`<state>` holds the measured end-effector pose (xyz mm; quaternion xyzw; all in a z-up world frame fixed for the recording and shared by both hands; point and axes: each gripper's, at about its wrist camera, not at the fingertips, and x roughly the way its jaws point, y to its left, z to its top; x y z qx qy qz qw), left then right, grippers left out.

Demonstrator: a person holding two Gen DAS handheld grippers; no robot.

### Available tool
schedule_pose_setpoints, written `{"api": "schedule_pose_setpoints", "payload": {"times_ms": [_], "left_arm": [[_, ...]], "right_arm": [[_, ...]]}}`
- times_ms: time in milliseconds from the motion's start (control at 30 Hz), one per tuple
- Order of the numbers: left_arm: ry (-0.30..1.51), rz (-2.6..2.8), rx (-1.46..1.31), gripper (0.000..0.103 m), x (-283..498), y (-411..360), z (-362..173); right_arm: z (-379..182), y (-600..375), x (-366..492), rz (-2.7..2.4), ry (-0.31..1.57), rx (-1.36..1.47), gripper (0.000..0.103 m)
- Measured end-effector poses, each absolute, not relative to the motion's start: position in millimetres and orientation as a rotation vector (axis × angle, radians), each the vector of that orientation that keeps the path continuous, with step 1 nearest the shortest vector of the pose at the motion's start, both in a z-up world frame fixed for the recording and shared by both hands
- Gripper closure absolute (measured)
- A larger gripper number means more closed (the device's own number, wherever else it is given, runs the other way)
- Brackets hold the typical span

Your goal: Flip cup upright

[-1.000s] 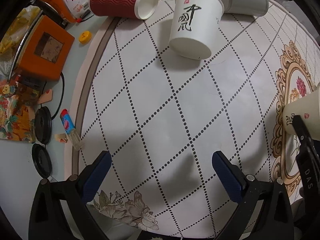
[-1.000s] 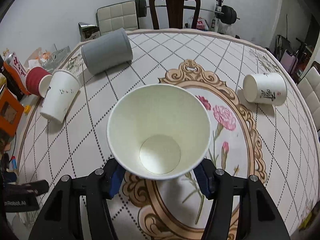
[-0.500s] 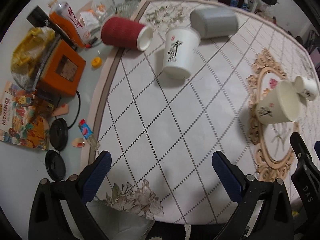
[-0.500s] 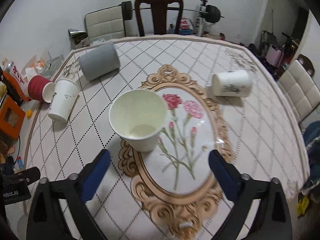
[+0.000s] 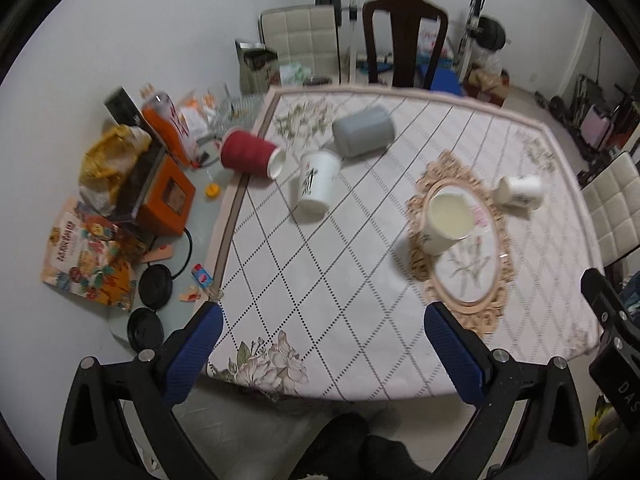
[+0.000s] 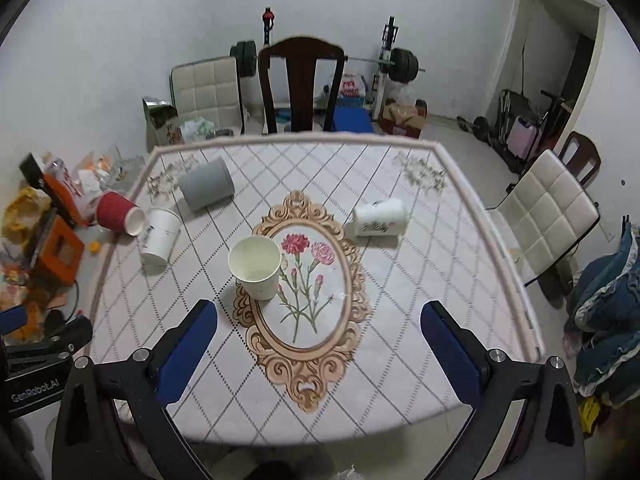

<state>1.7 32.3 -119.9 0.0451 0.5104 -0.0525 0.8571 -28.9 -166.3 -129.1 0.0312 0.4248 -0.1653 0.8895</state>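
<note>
At the far left of the surface [image 6: 400, 340] lies a red cup [image 6: 117, 217] on its side, half over the edge of the patterned cloth. Just beside it, a white cup [image 6: 159, 237] with black writing lies tipped, its mouth toward the camera. A grey cup [image 6: 207, 189] lies on its side a little behind these two.

Near the middle, the cream cup [image 6: 256, 267] stands upright, mouth up, on the left border of the oval flower frame [image 6: 304, 292]. Nothing touches it. To the right of the frame, another white cup [image 6: 379, 217] lies on its side.

The left gripper [image 5: 326, 354] hangs over the near left edge of the surface, its jaws wide apart and holding nothing. The right gripper [image 6: 318, 350] is over the near edge too, well apart from the cream cup, and its jaws are also spread wide with nothing between them. A dark wooden chair [image 6: 301, 84] stands behind the surface.
</note>
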Motion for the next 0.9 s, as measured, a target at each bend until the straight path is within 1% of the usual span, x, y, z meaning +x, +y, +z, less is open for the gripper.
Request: {"api": "schedule_pose_setpoints", "payload": {"times_ms": [200,433,667,900], "left_arm": [[0.976,-0.126,0.079,0.000,-39.3,34.8,-70.1],[0.908,-0.124,0.059,0.000,-71.8,40.9,-36.1],[0.860,-0.117,0.053,0.000,-92.2,42.8,-18.8],[0.824,-0.099,0.067,0.000,-105.6,39.3,-9.5]], "right_arm": [[-72.9,-164.2,-75.4,-0.341,0.846,0.068,0.000],[-29.3,-159.3,-118.3,-0.328,0.795,0.063,0.000],[-7.7,-155.8,-140.7,-0.321,0.754,0.056,0.000],[-2.7,-156.0,-150.1,-0.313,0.741,0.057,0.000]]}}
